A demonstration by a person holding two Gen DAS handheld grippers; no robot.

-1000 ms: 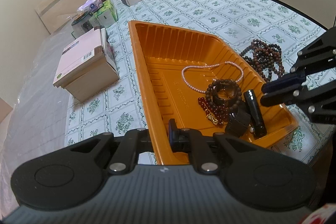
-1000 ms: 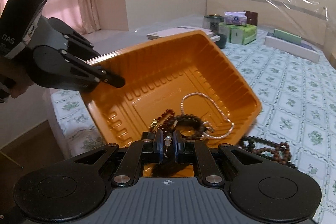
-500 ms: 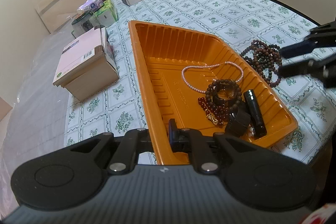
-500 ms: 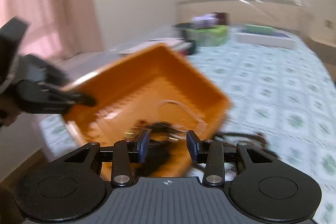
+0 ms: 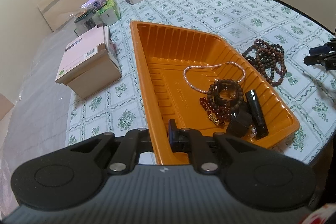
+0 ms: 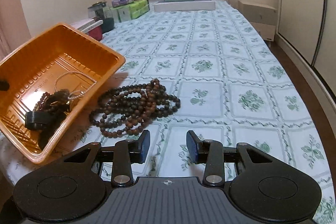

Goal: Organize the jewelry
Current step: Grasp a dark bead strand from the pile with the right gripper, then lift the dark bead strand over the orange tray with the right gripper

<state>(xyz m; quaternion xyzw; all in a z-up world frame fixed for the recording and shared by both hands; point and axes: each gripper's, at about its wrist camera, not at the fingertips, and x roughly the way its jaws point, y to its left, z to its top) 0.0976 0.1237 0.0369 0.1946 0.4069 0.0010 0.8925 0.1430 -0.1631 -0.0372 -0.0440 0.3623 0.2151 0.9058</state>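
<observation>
Floral-cloth bed (image 6: 210,68): orange tray (image 5: 147,81) holds pearl strand (image 5: 210,68), bracelets. Dark bead necklace (image 6: 136,106) lies outside, beside tray; transfer remaining. Left hand-held gripper (image 5: 161,138) clenched on tray rim. Right hand-held gripper (image 6: 168,146) released, empty, near necklace.

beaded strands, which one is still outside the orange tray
The long dark brown bead strand, piled on the tablecloth beside the orange tray. The pearl strand and the smaller bead bracelets lie inside it.
</observation>
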